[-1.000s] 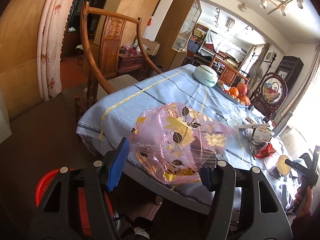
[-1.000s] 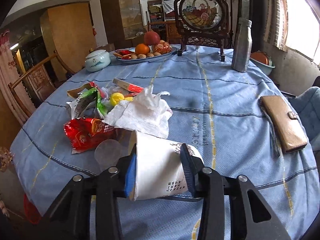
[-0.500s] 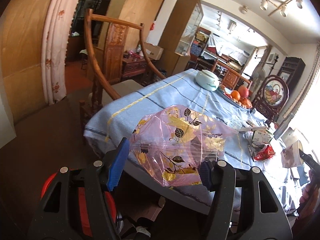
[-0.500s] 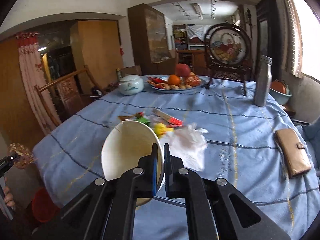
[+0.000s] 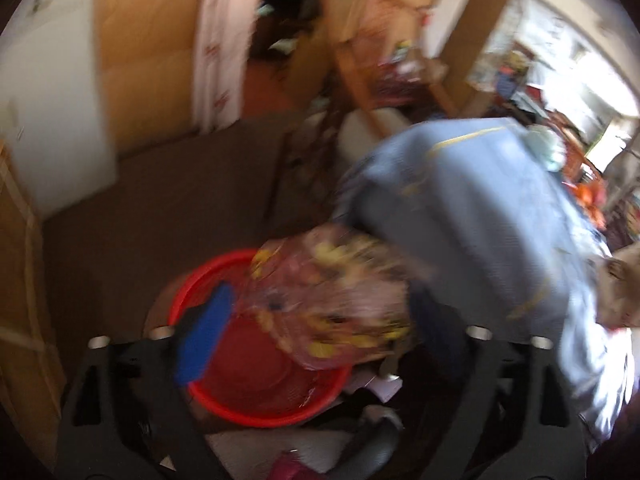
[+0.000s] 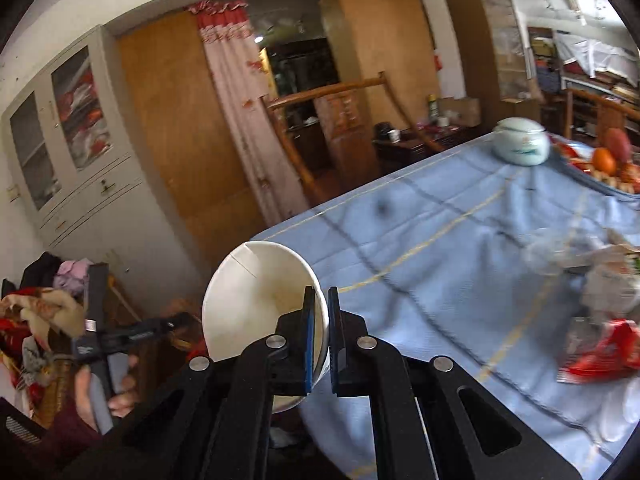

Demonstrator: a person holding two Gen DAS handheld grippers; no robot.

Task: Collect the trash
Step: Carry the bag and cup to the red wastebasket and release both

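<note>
Step in hand: dumping collected trash into the red bin (image 5: pixel 224 392). Left gripper (image 5: pixel 316 332) has its 2 fingers set wide around a crumpled pink floral plastic bag (image 5: pixel 332 304); the view is blurred, so actual grip can't be confirmed. The bag hangs over the bin's rim at about 1 o'clock of the bin opening. Right gripper (image 6: pixel 319 344) is pinched narrow on the rim of a white paper cup (image 6: pixel 256 300), held past the table (image 6: pixel 460 248) edge, mouth facing the camera. More wrappers (image 6: pixel 600 344) remain on the table at 3 o'clock. Next move likely: release the bag over the bin, then bring the cup across and drop it in.
</note>
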